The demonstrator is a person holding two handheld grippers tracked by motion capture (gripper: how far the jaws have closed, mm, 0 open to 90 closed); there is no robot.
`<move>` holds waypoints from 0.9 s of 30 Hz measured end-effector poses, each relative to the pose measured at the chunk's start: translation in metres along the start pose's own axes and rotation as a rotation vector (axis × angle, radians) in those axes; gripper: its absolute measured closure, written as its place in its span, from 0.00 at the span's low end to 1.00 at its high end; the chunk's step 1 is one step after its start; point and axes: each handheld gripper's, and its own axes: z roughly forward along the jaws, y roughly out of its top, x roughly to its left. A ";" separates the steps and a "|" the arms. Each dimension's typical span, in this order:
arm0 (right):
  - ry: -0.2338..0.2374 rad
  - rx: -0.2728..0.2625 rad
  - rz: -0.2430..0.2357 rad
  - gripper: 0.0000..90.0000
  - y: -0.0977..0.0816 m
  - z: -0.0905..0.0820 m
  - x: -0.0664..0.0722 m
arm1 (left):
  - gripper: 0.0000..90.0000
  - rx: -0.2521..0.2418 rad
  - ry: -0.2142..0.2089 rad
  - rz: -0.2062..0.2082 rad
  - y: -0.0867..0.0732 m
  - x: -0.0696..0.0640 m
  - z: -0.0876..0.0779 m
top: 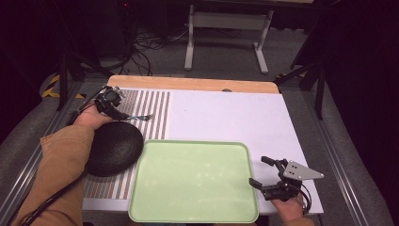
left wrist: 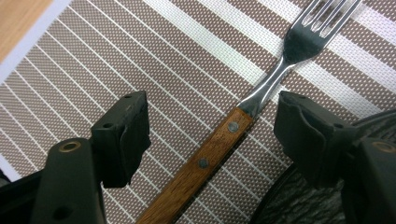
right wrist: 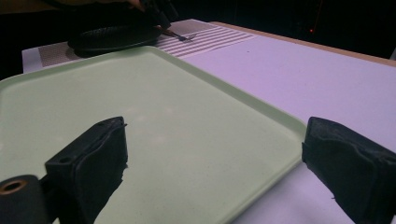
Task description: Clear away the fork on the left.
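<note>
A fork (left wrist: pixel 201 163) with a wooden handle and steel tines lies on a brown-and-white striped placemat (left wrist: pixel 140 56). My left gripper (left wrist: pixel 212 126) stands open over it, one jaw on each side of the handle, with a gap on both sides. In the high view the left gripper (top: pixel 124 114) is at the far left of the table, and the fork (top: pixel 141 117) points right. A pale green tray (top: pixel 197 142) sits at the front middle. My right gripper (top: pixel 258 171) is open, its jaws straddling the tray's right rim (right wrist: pixel 280 122) without touching it.
A dark round upturned bowl (top: pixel 115 146) rests on the placemat (top: pixel 150 101) just left of the tray and close beside the left gripper. A white mat (top: pixel 226 113) covers the wooden table (top: pixel 188 84). A metal table frame (top: pixel 226 28) stands on the floor behind.
</note>
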 end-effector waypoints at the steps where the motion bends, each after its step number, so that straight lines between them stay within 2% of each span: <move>1: 0.001 -0.001 0.000 0.08 0.000 -0.001 0.000 | 0.32 0.006 -0.006 0.005 0.001 0.000 0.001; 3: 0.002 -0.008 0.003 0.08 0.000 -0.001 0.000 | 0.33 0.015 -0.018 0.001 0.001 0.000 0.003; 8: 0.000 -0.010 0.001 0.08 0.000 -0.003 0.000 | 0.37 0.039 -0.002 0.013 -0.001 0.001 0.006; 11: -0.001 -0.013 0.000 0.08 0.000 -0.004 0.000 | 0.42 0.053 0.010 0.041 -0.003 0.000 0.009; 14: 0.000 -0.011 0.003 0.08 0.000 -0.004 0.000 | 0.46 0.058 0.001 0.077 -0.002 -0.002 0.011; 16: -0.001 -0.005 0.003 0.08 0.000 -0.003 0.000 | 0.50 0.062 0.007 0.113 -0.001 -0.003 0.011; 20: 0.000 -0.008 0.000 0.08 0.000 -0.002 0.001 | 0.59 0.074 -0.026 0.146 0.000 -0.004 0.010; 24: 0.002 -0.010 0.001 0.08 0.000 -0.003 0.000 | 0.72 0.099 -0.039 0.188 0.003 -0.008 0.010; 27: 0.002 -0.014 0.001 0.08 0.000 -0.004 0.000 | 0.74 0.107 -0.040 0.204 0.004 -0.009 0.010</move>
